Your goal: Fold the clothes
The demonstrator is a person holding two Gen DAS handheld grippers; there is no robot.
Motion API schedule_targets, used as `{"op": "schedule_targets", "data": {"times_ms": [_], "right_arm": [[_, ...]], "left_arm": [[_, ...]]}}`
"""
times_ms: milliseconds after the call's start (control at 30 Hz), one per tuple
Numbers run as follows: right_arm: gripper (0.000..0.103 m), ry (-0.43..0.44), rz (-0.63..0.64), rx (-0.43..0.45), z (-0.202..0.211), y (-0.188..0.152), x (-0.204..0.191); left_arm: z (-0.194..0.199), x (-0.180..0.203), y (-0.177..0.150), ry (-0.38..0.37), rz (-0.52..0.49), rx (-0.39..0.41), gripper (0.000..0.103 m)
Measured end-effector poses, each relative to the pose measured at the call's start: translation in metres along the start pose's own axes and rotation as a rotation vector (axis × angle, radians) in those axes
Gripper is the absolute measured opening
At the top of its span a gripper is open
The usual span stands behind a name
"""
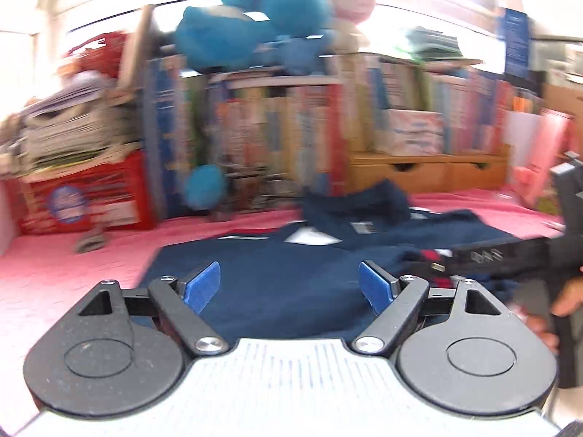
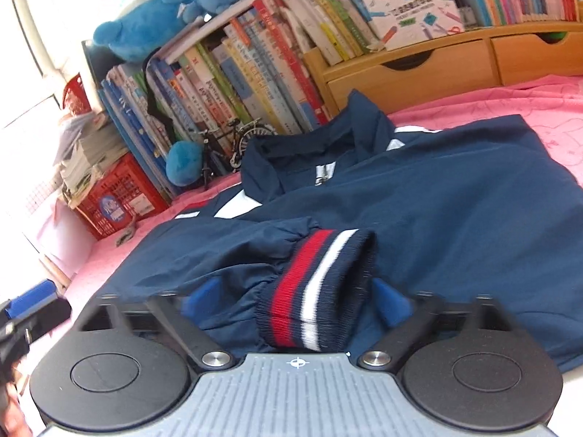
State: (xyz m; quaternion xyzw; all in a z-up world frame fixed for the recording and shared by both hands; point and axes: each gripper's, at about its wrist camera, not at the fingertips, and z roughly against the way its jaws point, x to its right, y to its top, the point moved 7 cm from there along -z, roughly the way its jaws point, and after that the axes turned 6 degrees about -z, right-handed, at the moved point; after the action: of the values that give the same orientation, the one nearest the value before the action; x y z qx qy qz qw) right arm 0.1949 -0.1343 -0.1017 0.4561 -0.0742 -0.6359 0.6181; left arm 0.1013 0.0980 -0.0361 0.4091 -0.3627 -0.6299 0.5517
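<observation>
L gripper (image 1: 289, 284) fingers wide apart; R gripper (image 2: 297, 300) fingers part-closed.

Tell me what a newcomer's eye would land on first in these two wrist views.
A navy jacket spread over the pink bedspread dominates both views. Its red, white and navy striped cuff lies right between the right gripper pads. Behind, blue plush toys sit above a crowded row of books.

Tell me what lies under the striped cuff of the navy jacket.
The red, white and navy ribbed cuff rests on the navy jacket body, which covers the pink cloth. Anything beneath the jacket is hidden.
</observation>
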Motion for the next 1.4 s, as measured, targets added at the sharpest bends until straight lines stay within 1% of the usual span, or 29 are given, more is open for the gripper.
{"op": "schedule_targets", "data": {"times_ms": [33,67,100,133,267,300,400,433,500,567,633,733,767,833,900,933,1000,1033,1067,1100,1133,1167,1200,1233,1267,1300,1333,1400], "right_arm": [[0.044,-0.012,0.012,-0.002,-0.001,0.0,-0.004],[0.035,-0.015,0.028,0.007,0.002,0.002,-0.006],[0.019,-0.018,0.048,0.021,0.006,0.004,-0.008],[0.016,-0.044,0.07,0.052,0.013,0.01,-0.008],[0.016,-0.227,0.186,0.242,0.049,0.04,0.001],[0.016,-0.258,0.204,0.27,0.057,0.047,0.004],[0.016,-0.286,0.195,0.3,0.074,0.063,0.022],[0.016,-0.313,0.209,0.312,0.076,0.066,0.027],[0.016,-0.384,0.276,0.33,0.075,0.07,0.034],[0.018,-0.425,0.323,0.316,0.069,0.07,0.039],[0.02,-0.471,0.381,0.295,0.058,0.065,0.045],[0.022,-0.543,0.466,0.264,0.041,0.055,0.054],[0.022,-0.559,0.469,0.25,0.037,0.052,0.059],[0.023,-0.578,0.456,0.218,0.029,0.047,0.07],[0.024,-0.593,0.447,0.195,0.025,0.042,0.079],[0.027,-0.603,0.457,0.191,0.025,0.041,0.081],[0.037,-0.623,0.476,0.181,0.025,0.039,0.084],[0.041,-0.633,0.485,0.177,0.025,0.038,0.085],[0.052,-0.643,0.494,0.172,0.024,0.036,0.087],[0.065,-0.639,0.495,0.179,0.029,0.038,0.086],[0.072,-0.627,0.491,0.192,0.036,0.04,0.083],[0.082,-0.615,0.486,0.205,0.044,0.043,0.081],[0.087,-0.592,0.47,0.227,0.052,0.047,0.075],[0.088,-0.562,0.447,0.253,0.06,0.052,0.068],[0.093,-0.532,0.425,0.27,0.066,0.055,0.062],[0.1,-0.487,0.401,0.281,0.069,0.058,0.052],[0.102,-0.439,0.386,0.286,0.07,0.06,0.042],[0.103,-0.33,0.38,0.276,0.065,0.058,0.02]], "left_arm": [[0.0,-0.012,0.0,0.02,0.028,-0.002,0.085],[0.001,-0.024,0.0,0.034,0.057,0.001,0.089],[0.003,-0.035,0.0,0.042,0.082,0.005,0.091],[0.005,-0.043,0.0,0.048,0.097,0.008,0.092],[0.003,-0.058,-0.003,0.077,0.104,0.007,0.093],[0.001,-0.057,-0.003,0.08,0.101,0.005,0.093],[-0.006,-0.05,-0.007,0.069,0.08,-0.008,0.093],[-0.009,-0.047,-0.007,0.065,0.066,-0.009,0.093],[-0.014,-0.039,-0.008,0.056,0.032,-0.012,0.093],[-0.021,-0.033,-0.009,0.067,-0.016,-0.018,0.094],[-0.03,-0.027,-0.011,0.102,-0.082,-0.034,0.095],[-0.043,-0.028,-0.024,0.184,-0.183,-0.087,0.095],[-0.046,-0.032,-0.031,0.2,-0.2,-0.11,0.095],[-0.051,-0.043,-0.046,0.212,-0.195,-0.168,0.095],[-0.055,-0.056,-0.059,0.206,-0.165,-0.222,0.102],[-0.054,-0.06,-0.06,0.195,-0.138,-0.233,0.102],[-0.05,-0.069,-0.059,0.174,-0.078,-0.254,0.102],[-0.044,-0.071,-0.052,0.165,-0.056,-0.236,0.101],[-0.036,-0.071,-0.042,0.158,-0.04,-0.202,0.098],[-0.028,-0.071,-0.032,0.151,-0.023,-0.167,0.098],[-0.023,-0.069,-0.02,0.127,-0.003,-0.131,0.099],[-0.019,-0.066,-0.007,0.094,0.019,-0.094,0.101],[-0.019,-0.061,0.005,0.073,0.032,-0.068,0.101],[-0.024,-0.054,0.014,0.067,0.029,-0.055,0.101],[-0.032,-0.046,0.02,0.069,0.014,-0.051,0.101],[-0.044,-0.037,0.02,0.075,-0.008,-0.065,0.101],[-0.059,-0.028,0.019,0.083,-0.031,-0.088,0.101],[-0.083,-0.015,0.007,0.098,-0.058,-0.151,0.099]]}}
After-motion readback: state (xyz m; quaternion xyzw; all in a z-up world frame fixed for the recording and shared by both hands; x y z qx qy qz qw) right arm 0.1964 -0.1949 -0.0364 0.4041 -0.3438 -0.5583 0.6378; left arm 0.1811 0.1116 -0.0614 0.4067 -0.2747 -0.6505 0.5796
